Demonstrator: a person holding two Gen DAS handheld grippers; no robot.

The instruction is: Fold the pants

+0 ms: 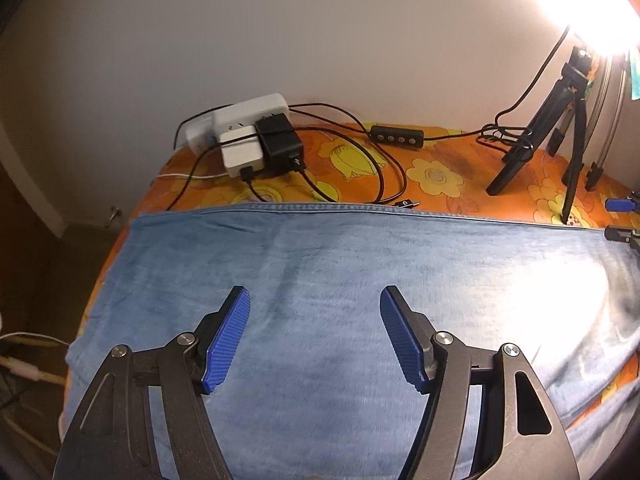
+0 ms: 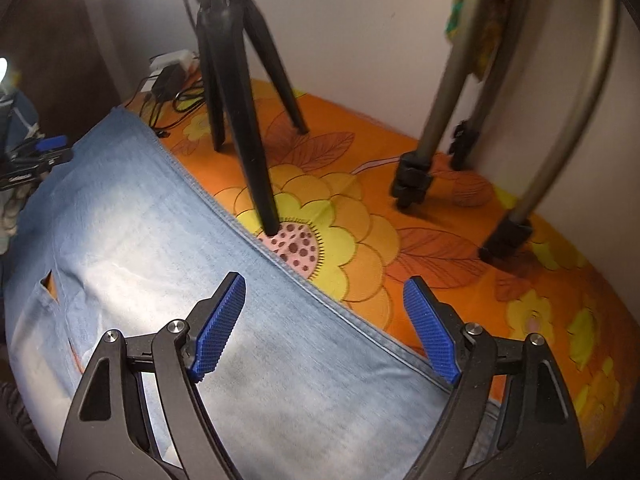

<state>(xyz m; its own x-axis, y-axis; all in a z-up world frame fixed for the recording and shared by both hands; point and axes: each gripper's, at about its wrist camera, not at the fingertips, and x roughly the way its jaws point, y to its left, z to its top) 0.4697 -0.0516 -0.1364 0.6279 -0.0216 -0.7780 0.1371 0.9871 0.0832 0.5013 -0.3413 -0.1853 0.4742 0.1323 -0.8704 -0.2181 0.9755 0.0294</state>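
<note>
Flatly spread — pale blue pants | seam edge straight — knee torn

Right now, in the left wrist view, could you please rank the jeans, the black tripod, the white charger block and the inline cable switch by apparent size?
1. jeans
2. black tripod
3. white charger block
4. inline cable switch
All but the jeans lie farther from the camera.
</note>
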